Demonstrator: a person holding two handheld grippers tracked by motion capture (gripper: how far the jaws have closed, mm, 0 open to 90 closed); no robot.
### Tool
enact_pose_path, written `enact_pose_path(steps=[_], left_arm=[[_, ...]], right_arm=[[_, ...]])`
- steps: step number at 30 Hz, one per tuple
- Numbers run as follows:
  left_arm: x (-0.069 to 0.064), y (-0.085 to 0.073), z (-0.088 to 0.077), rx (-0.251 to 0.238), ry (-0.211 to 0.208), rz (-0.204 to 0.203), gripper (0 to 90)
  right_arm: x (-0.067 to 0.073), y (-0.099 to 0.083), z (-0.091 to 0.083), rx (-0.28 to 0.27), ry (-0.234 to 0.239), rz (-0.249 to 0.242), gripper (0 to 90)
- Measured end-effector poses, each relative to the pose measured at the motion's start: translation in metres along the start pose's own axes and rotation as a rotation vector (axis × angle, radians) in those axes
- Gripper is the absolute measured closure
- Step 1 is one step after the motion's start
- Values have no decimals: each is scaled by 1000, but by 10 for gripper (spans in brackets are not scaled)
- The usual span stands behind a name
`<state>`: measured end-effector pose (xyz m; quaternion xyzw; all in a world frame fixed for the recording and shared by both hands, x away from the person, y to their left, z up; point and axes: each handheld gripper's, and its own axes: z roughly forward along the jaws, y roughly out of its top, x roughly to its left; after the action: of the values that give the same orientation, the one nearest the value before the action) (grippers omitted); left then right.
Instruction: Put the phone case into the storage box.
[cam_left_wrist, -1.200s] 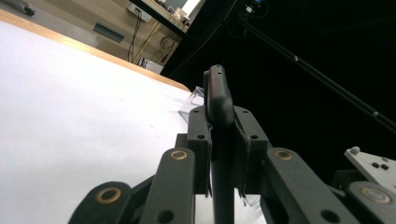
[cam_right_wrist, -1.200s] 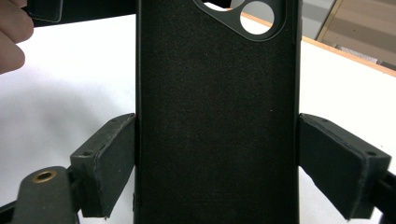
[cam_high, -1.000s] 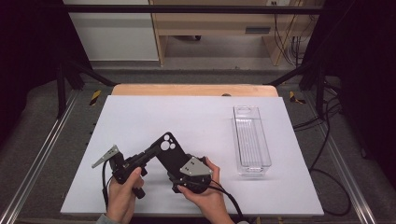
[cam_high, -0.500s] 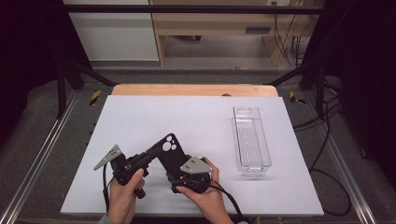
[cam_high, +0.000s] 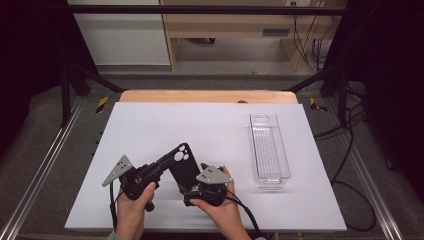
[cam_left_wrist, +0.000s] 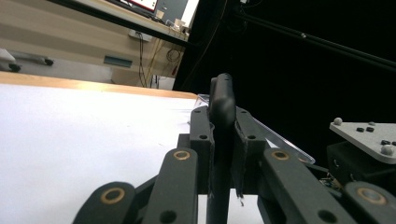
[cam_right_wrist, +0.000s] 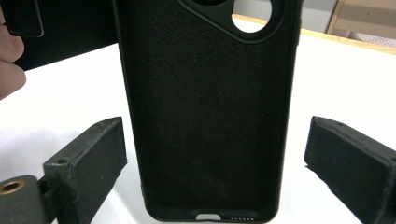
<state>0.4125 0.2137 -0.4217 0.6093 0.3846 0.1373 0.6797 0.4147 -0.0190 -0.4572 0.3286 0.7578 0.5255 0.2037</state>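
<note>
White table (cam_high: 210, 125) fills the scene, with a wooden strip along its far edge. At five o'clock of centre lies a clear tray (cam_high: 270, 150), well apart from the hands. Near six o'clock a black phone case (cam_high: 182, 162) is clenched edge-on by the left gripper (cam_high: 162, 162), its pads pressed on both faces. The right gripper (cam_high: 192, 192), just beside it, has just been opening; its jaws stand released with the case's lower end between them, untouched.

Clear plastic tray (cam_high: 270, 150) on white table (cam_high: 150, 125), perhaps ribbed inside
</note>
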Motion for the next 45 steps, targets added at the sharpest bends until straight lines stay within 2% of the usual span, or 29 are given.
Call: enact_pose_path(steps=[6, 15, 19, 23, 30, 38, 45], left_arm=[[-5, 3, -1, -2, 24, 84, 806], [-9, 3, 0, -7, 24, 107, 806], [-7, 4, -1, -20, 13, 77, 806], [-8, 5, -2, -22, 25, 92, 805], [-15, 2, 2, -16, 13, 104, 805], [-25, -1, 6, -5, -4, 124, 805], [-29, -3, 8, -3, -20, 121, 806]], right_arm=[[0, 1, 0, -15, -18, 9, 50], [3, 5, -4, -49, -25, 21, 48], [6, 6, -2, -68, -30, 32, 49], [9, 7, -1, -64, -27, 21, 46], [10, 12, -3, -82, -82, 9, 42], [12, 15, -5, -96, -103, -4, 42], [12, 16, -4, -102, -119, 1, 44]])
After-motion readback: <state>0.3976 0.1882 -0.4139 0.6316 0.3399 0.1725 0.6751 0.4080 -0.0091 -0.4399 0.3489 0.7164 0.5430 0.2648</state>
